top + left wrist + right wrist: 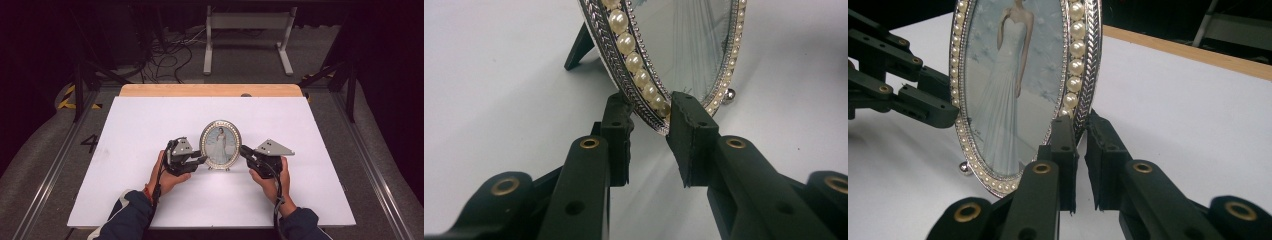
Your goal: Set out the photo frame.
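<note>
Both tongs, left and right, pinching the oval frame; rear prop leg in left gripper view.

Silver oval frame with braided rim and cream pearl edging (pale blue photo of a figure in a white gown inside). Black grippers, left and right, with brass rivets. White table sheet, light wood edge.

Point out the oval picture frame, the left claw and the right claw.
oval picture frame [220,144], high view, on the glass over the photo.
left claw [651,137], left gripper view, midway between its fingertips.
right claw [1082,145], right gripper view, midway between its fingertips.
</note>
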A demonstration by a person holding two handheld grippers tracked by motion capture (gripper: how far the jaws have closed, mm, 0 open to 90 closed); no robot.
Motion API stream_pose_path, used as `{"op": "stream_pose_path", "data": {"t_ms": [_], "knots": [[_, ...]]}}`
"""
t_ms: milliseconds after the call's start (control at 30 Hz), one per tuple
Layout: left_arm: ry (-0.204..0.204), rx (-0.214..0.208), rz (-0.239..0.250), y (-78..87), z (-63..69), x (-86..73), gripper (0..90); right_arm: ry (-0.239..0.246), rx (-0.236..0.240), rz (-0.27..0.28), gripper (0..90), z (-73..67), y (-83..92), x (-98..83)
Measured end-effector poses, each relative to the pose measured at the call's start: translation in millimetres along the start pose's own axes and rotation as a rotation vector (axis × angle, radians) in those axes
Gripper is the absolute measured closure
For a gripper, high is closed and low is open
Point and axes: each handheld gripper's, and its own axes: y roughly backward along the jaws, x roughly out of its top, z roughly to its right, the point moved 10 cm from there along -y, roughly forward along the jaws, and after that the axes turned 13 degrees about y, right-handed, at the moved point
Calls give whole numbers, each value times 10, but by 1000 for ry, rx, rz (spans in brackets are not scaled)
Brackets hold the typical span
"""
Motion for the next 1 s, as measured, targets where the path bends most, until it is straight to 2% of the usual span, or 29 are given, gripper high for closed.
{"op": "stream_pose_path", "data": {"t_ms": [233,600,700,767,933,1000], "knots": [[-7,1,3,0,-2,14,702,26,-7,-16,828,-13,-4,-30],[-27,5,10,16,-6,32,689,29,13,-36,813,-26,-12,-82],[-87,51,21,69,-26,66,693,52,16,-52,798,-43,-11,-98],[-109,61,24,109,-19,78,687,75,18,-64,771,-45,-1,-97],[-115,67,24,170,-37,71,672,91,14,-80,699,-30,27,-102],[-125,73,16,173,-39,62,647,93,27,-84,658,-42,32,-102]]}}
